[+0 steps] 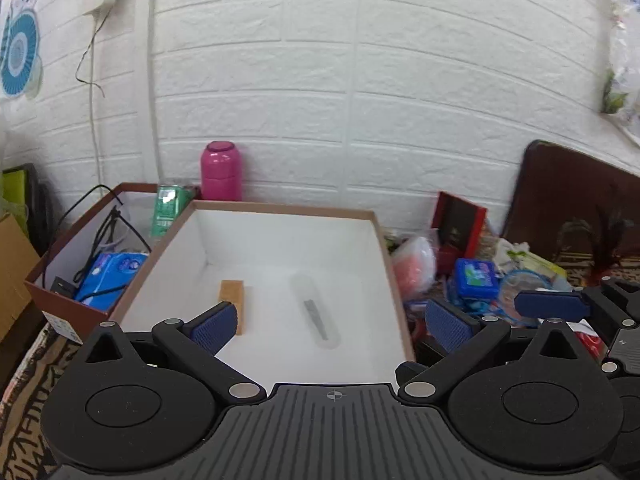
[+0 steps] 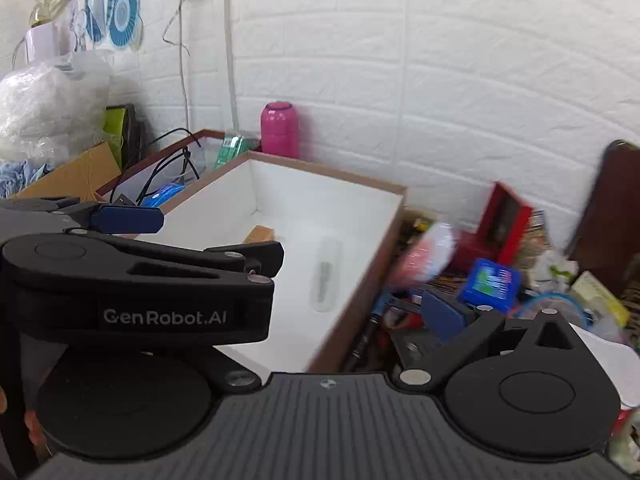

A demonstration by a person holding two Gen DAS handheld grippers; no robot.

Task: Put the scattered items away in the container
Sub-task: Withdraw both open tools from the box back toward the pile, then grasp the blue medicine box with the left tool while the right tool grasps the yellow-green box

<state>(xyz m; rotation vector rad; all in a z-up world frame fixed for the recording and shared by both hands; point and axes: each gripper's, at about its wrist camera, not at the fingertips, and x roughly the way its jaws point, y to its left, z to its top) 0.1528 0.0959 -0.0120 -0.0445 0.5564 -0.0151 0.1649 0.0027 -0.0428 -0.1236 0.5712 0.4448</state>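
A white box with a brown rim point(image 1: 280, 208) point(image 2: 394, 232) holds a tan block point(image 1: 232, 300) point(image 2: 260, 234) and a clear tube with a grey insert point(image 1: 316, 312) point(image 2: 326, 276). My left gripper point(image 1: 332, 328) is open and empty, low over the box's near edge. My right gripper is open and empty to the right of the box; its right fingertip point(image 2: 440, 316) shows above scattered items, and its left finger is hidden behind the left gripper's body point(image 2: 140, 280). A blue packet point(image 1: 478, 280) point(image 2: 490, 284) and a pink bag point(image 1: 414, 266) point(image 2: 428, 256) lie right of the box.
A second brown box point(image 1: 80, 252) at the left holds cables and a blue pack. A pink bottle point(image 1: 221, 170) point(image 2: 280, 128) stands against the white brick wall. A red box point(image 1: 460, 224) point(image 2: 504, 216) and a dark chair back point(image 1: 568, 196) are at the right.
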